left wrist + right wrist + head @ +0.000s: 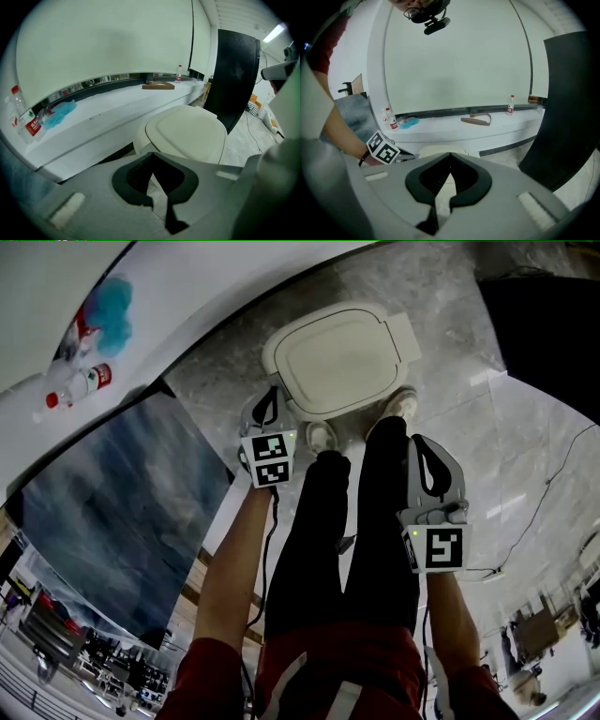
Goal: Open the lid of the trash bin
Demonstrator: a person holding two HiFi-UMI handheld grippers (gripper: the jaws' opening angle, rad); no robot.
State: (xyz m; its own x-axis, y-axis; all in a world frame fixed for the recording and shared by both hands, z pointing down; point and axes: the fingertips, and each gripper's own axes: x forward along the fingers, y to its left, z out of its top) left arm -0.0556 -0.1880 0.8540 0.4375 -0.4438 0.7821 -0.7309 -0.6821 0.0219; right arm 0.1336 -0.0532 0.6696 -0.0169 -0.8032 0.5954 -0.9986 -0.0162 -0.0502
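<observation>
The bin lid (337,357) is smooth cream plastic with a soft sheen, the floor (525,456) around it glossy grey marbled tile, the left gripper (153,153) and right gripper (451,154) matt grey plastic with black linings, the far-left bottle (80,388) clear plastic, and the trousers (319,549) black cloth.

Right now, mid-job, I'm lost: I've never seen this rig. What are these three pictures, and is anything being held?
There is no robot. A person stands with a hand-held gripper in each hand. The head view looks down from their head. It shows the left hand-held gripper close to the cream trash bin lid, which is closed, and the right hand-held gripper nearer their body. The other two pictures come from a camera riding on each gripper, looking along its jaws. Both pairs of jaws are together, with nothing between them. Beyond the bin, a white ledge carries water bottles and a blue cloth.
</observation>
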